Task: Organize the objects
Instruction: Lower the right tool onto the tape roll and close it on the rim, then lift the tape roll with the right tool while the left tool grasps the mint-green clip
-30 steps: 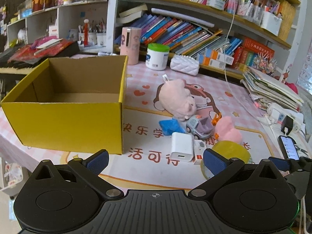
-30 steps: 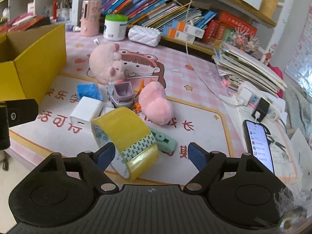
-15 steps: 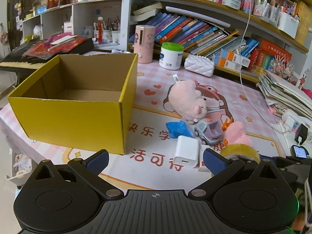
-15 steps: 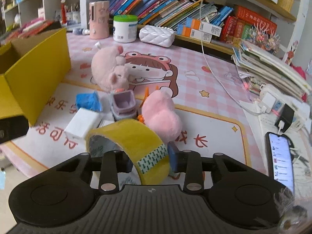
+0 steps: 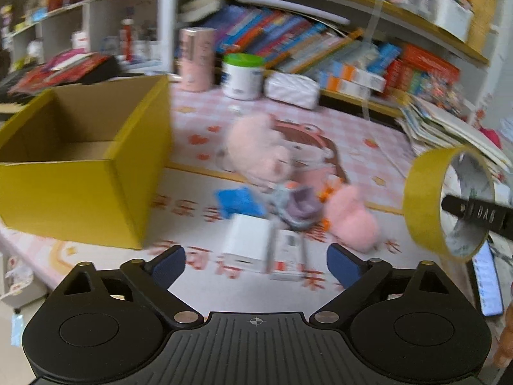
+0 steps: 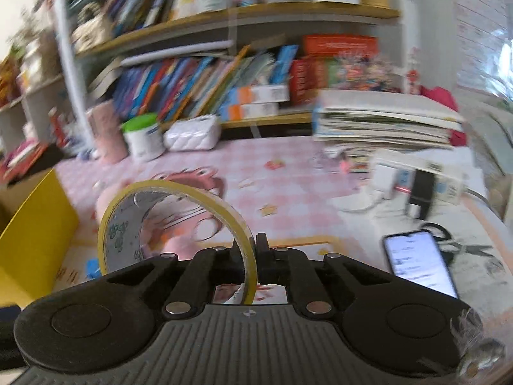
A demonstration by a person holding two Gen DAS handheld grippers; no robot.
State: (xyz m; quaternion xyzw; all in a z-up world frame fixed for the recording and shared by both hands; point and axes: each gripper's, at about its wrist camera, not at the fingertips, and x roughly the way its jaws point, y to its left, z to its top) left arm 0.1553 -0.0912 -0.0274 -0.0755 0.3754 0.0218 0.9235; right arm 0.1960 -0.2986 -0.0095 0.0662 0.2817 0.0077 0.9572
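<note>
Above the pink checked worktop (image 5: 368,128), the right tongs (image 6: 253,250) are pinched tight on the wall of a yellow tape roll (image 6: 166,202), one pad inside the ring and one outside; the roll hangs clear of the worktop, standing on edge with its pale printed inner face showing. From the left wrist view the same tape roll (image 5: 423,199) floats at the right side, with a black finger (image 5: 474,213) of the right tongs crossing its opening. The left tongs (image 5: 256,261) hold nothing: their jaws have just been closing a little but still stand wide apart, the blue pads (image 5: 170,263) framing a white charger block (image 5: 247,243) and a small white box with red print (image 5: 287,256) that lie side by side on the worktop beyond them, neither touched. Behind those lie a blue cloth-like scrap (image 5: 240,202), a small grey and purple toy car (image 5: 298,208), a pink plush piece (image 5: 352,218) and, further back, a larger pink plush animal (image 5: 259,150), all blurred. To the left stands an open yellow cardboard box (image 5: 80,192), its brown inside bare as far as can be seen. A lit phone (image 6: 416,263) lies on the worktop at the right, with black-handled scissors (image 6: 458,243) just beside it. A green-lidded white tub (image 5: 242,75) and a white quilted pouch (image 5: 290,88) sit at the back, below bookshelves (image 5: 288,35).
</note>
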